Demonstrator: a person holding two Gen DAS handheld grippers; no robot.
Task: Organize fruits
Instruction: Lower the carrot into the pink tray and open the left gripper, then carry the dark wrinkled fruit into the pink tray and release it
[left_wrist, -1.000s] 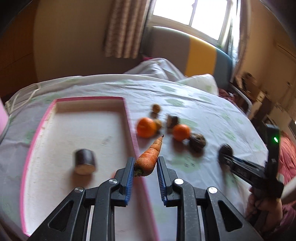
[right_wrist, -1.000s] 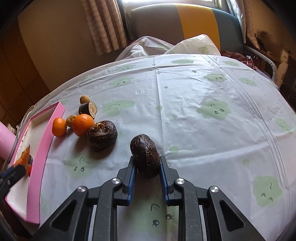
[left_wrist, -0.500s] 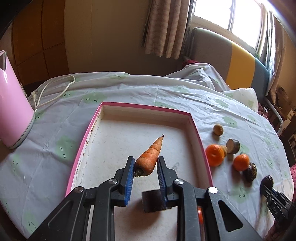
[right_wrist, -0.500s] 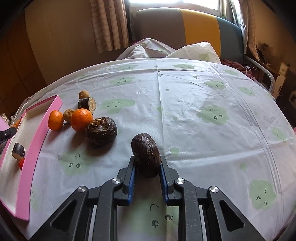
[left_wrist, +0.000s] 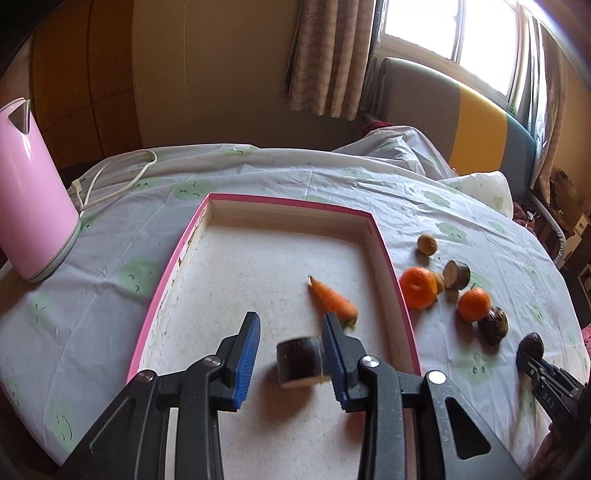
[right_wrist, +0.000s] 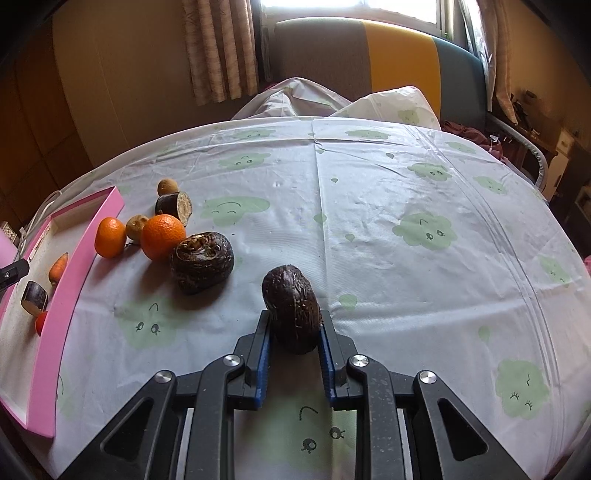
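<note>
My left gripper (left_wrist: 290, 326) is open and empty above the pink-rimmed tray (left_wrist: 162, 280). The carrot (left_wrist: 330, 300) lies in the tray by the right fingertip, near a dark cut piece (left_wrist: 300, 361). My right gripper (right_wrist: 294, 325) is shut on a dark brown oval fruit (right_wrist: 291, 306), low over the tablecloth. Two oranges (right_wrist: 162, 236) (right_wrist: 109, 237), a dark round root (right_wrist: 202, 260), a cut dark piece (right_wrist: 174, 206) and two small brown fruits (right_wrist: 168, 186) lie beside the tray.
A pink kettle (left_wrist: 31, 206) with a white cord (left_wrist: 110, 177) stands left of the tray. A small red item (right_wrist: 41, 323) lies in the tray's near corner. The cloud-print tablecloth (right_wrist: 424, 229) stretches right. A sofa (right_wrist: 369, 59) stands behind the table.
My left gripper opened and let go of the carrot, which now lies in the tray. The right gripper stayed shut on the dark fruit, barely moving.
</note>
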